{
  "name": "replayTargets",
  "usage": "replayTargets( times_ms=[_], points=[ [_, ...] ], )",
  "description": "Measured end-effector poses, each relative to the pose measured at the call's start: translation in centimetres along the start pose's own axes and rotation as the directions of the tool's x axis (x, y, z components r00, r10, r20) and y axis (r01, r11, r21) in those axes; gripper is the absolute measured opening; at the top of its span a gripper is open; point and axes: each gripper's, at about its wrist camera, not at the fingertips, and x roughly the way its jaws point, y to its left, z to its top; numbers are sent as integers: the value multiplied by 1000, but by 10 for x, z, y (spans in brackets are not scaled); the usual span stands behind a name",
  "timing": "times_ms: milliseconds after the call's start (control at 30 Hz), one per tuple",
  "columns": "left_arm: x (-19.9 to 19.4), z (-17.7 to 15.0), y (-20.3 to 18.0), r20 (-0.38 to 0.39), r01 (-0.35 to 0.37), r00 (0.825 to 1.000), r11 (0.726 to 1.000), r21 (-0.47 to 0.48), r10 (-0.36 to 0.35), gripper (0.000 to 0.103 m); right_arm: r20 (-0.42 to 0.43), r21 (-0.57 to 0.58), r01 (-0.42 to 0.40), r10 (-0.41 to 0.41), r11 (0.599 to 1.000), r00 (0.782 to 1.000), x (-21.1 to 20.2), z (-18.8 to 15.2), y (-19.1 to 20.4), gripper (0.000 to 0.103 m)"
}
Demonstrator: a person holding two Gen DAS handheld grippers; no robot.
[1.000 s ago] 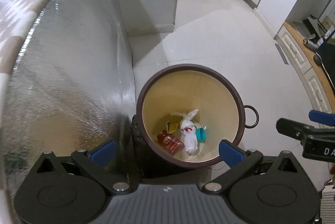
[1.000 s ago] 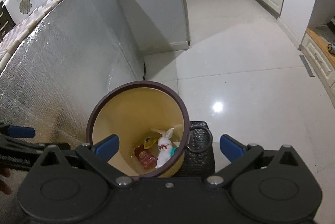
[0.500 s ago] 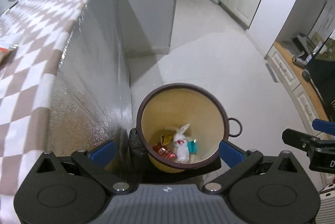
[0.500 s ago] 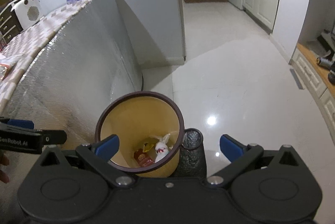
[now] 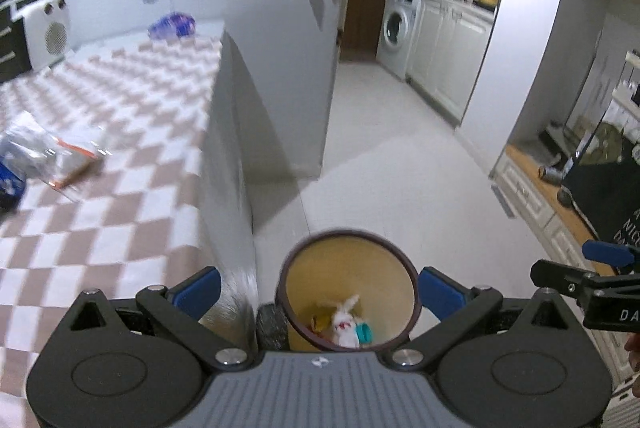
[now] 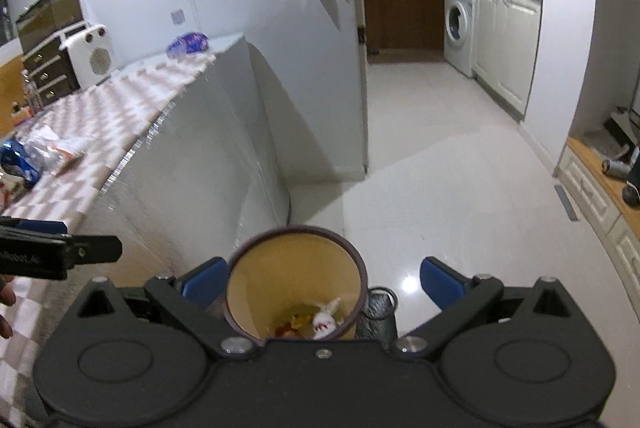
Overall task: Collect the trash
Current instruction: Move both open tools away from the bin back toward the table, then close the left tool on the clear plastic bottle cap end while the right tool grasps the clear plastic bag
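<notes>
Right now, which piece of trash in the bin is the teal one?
The small teal piece at the right of the pile in the bin, beside the white crumpled wrapper; the pieces left of that are red and yellow.

Glossy tiled floor (image 6: 460, 188), crinkled foil-like counter side (image 6: 208, 164), smooth matt bin interior (image 5: 372, 280).

Left gripper (image 5: 316, 292) hovering wide open over trash bin (image 5: 414, 302), nothing btwn its fingers.

Bin w/ dark rim and tan inside is standing on white tile floor (image 5: 384, 164), just beside the silver-sided counter (image 5: 228, 156). Lying at its bottom: white crumpled piece (image 5: 345, 320), teal bit (image 5: 365, 333), red/yellow wrappers (image 5: 316, 322). Checkered countertop (image 5: 120, 164) is carrying clear plastic packets (image 5: 44, 152) at far left, blurred. Right gripper (image 5: 588, 294) is poking in at right edge. Washing machine (image 5: 396, 28) is sitting far back.
</notes>
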Motion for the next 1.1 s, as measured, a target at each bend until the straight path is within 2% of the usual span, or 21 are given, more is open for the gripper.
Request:
replayTargets(
  times_ms=[267,600,700,900,1100],
  points=[
    [-53,-1,40,133,-56,989,998,-33,60,103,75,-42,-56,59,998,995,-23,7,31,103],
    [-93,-16,117,220,-150,961,983,-105,170,103,151,-129,-141,160,982,976,-24,16,93,103],
    [-103,-22,146,239,-207,942,968,-143,236,103,155,-154,-160,183,975,971,-16,19,114,103],
    [-114,-35,205,235,-272,916,935,-230,324,103,157,-201,-204,237,958,959,2,25,157,103],
    [-116,-51,259,231,-342,878,887,-312,419,103,141,-238,-270,308,933,941,22,31,203,103]
  ],
)
